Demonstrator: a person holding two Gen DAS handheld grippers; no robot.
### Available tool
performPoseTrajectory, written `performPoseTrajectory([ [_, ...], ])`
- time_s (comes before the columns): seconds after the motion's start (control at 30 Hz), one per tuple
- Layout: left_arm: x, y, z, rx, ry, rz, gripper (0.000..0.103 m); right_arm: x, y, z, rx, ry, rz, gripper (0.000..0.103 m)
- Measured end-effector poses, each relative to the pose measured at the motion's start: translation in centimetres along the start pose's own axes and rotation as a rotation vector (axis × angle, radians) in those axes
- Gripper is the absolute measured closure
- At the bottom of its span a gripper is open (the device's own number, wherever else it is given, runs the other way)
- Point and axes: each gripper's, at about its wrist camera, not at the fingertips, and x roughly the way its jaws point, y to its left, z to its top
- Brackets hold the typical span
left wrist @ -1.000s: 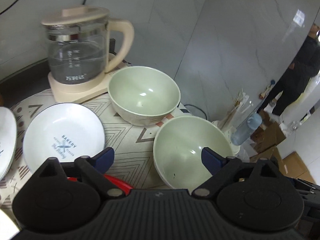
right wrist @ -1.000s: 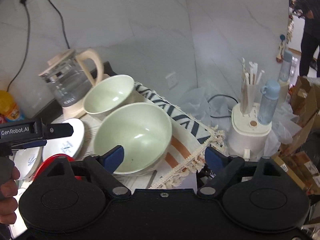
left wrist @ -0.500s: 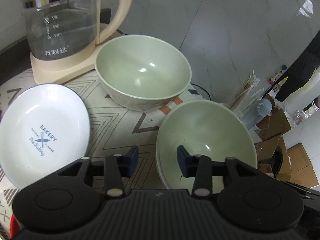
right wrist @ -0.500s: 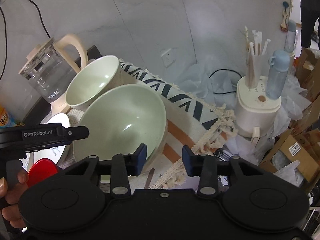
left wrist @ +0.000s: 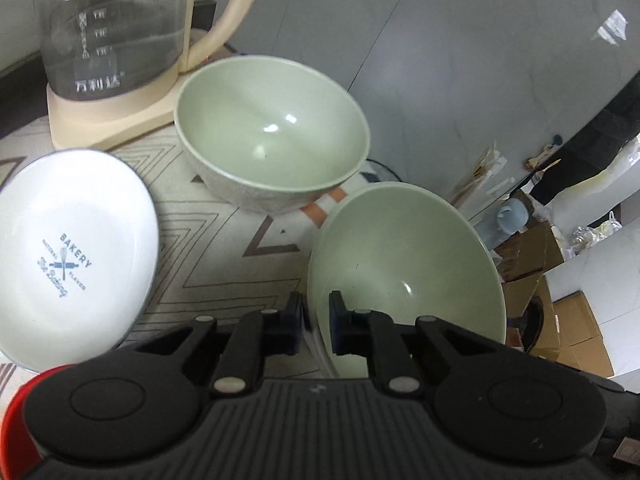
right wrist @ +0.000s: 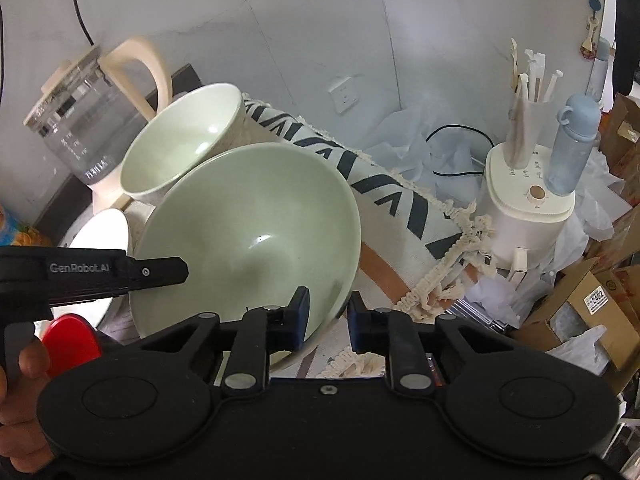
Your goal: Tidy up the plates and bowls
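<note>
At the far left of the left wrist view a red disc point(left wrist: 16, 420) peeks out beside the gripper body, and above it a white plate point(left wrist: 72, 256) printed "BAKERY" lies on the patterned cloth point(left wrist: 224, 256) that covers the worktop. Behind the plate stands a glass kettle point(left wrist: 116, 36) with a cream handle on its cream base. Just right of the kettle base sits the far green bowl point(left wrist: 272, 136), upright on the cloth. Nearer the camera is the near green bowl point(left wrist: 404, 276), tilted with its inside turned toward the left. The left gripper point(left wrist: 316, 326) has its jaws drawn close on this bowl's near left rim, one pad outside the wall and one inside, pinching it.

In the right wrist view the left gripper's body point(right wrist: 92, 276) reaches in from the left edge across the near green bowl point(right wrist: 256, 240). The right gripper point(right wrist: 329, 322) straddles the bowl's right rim with its jaws narrowed; the left pad lies against the inside, while a gap shows at the outer pad, so a firm pinch cannot be told. Further right, off the cloth, a white appliance point(right wrist: 528, 216) carries a blue bottle point(right wrist: 572, 148)
</note>
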Motion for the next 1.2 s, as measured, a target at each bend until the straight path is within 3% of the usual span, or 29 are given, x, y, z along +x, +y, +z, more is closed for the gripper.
performPoseTrajectory([
  [0.27, -4.5, -0.5, 0.0, -0.025, -0.083, 0.012, 0.091, -3.5, 1.3, 1.0, -0.052, -0.078, 0.019, 0.083],
  [0.67, -11.1, 1.1, -1.8, -0.111, -0.215, 0.09, 0.091, -7.5, 4.7, 2.0, -0.179, -0.144, 0.127, 0.083],
  [1.2, -15.8, 6.0, -6.3, -0.251, -0.247, 0.207, 0.091, -8.0, 10.7, -0.5, -0.307, -0.079, 0.254, 0.083],
])
